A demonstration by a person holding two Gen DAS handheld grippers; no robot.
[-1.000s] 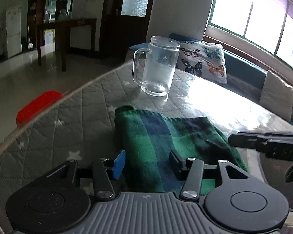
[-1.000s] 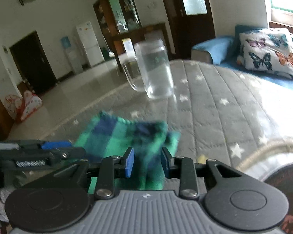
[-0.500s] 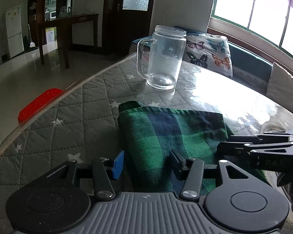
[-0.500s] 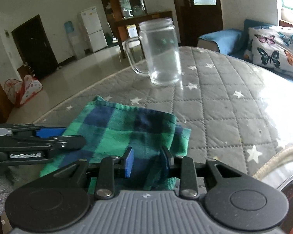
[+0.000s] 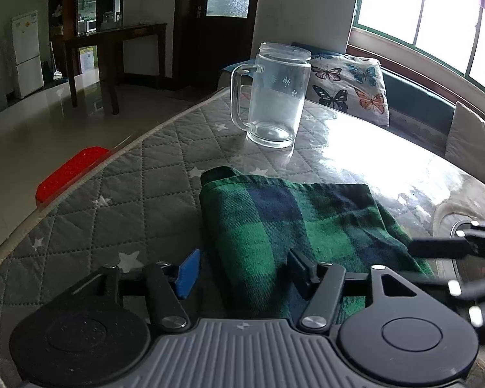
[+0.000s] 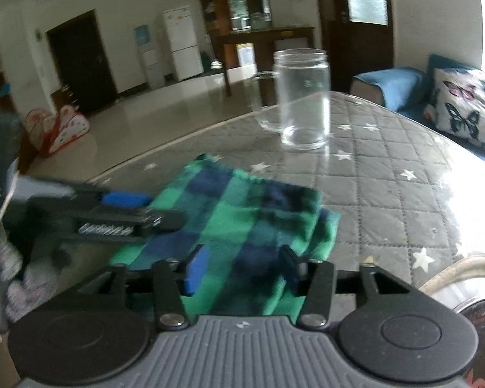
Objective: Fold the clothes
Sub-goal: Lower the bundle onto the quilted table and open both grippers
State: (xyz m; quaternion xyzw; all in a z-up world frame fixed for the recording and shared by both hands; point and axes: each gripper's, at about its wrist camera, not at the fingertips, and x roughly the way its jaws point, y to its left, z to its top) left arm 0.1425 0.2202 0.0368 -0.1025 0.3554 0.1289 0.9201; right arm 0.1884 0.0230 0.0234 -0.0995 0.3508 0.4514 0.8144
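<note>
1. Left wrist view: my left gripper has just been opening; its jaws stand apart with the near left edge of the folded green plaid cloth lying between them, the pads not pressing it. The cloth lies flat on the grey quilted table cover, nearer than the glass mug, which stands upright and apart from it. My right gripper reaches in from the right over the cloth's right edge.
2. Right wrist view: my right gripper has also just been opening; its jaws are parted over the cloth's near right corner without clamping it. My left gripper lies at the cloth's left edge. The mug stands farther off.
</note>
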